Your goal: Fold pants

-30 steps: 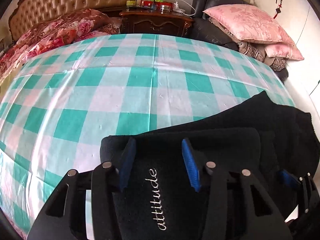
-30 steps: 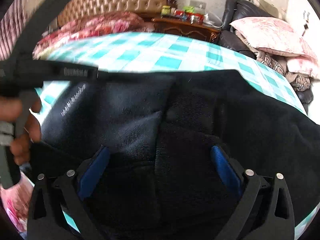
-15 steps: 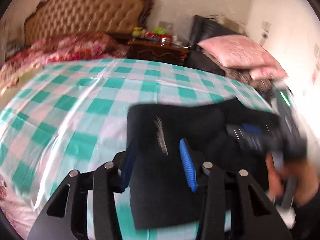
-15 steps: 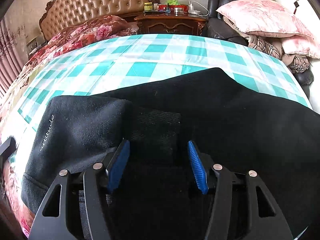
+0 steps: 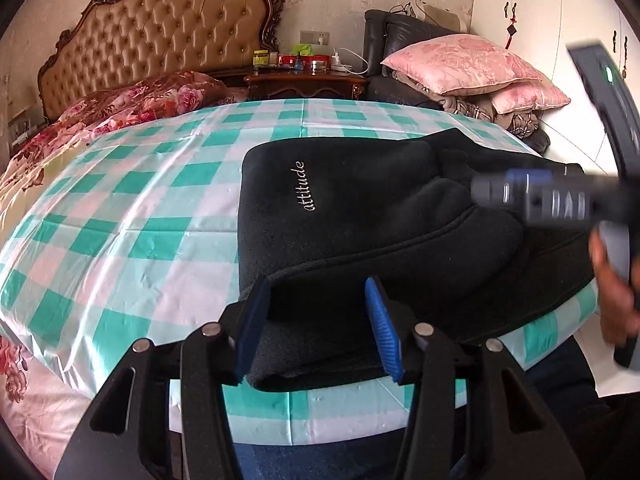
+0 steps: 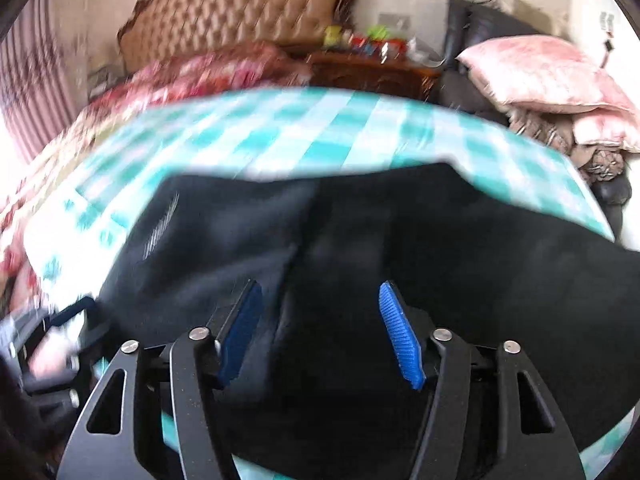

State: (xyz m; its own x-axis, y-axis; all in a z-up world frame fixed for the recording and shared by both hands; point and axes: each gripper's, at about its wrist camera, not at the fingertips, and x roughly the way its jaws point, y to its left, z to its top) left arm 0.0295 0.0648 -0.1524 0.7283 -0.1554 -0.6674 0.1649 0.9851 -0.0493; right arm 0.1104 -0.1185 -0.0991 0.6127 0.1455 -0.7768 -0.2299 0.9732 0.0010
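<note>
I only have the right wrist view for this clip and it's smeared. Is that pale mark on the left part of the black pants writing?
Observer: Yes. In the left wrist view the pants carry a stitched word, "attitude".
Operator: Where is the left gripper?
Observer: The left gripper is at the folded near-left corner, jaws open, with fabric lying between them unclamped.
Operator: Does the right gripper show from outside?
Observer: Only blurred. The right gripper is over the pants' right side, with the right hand on its handle. I cannot tell whether it touches the fabric.
</note>
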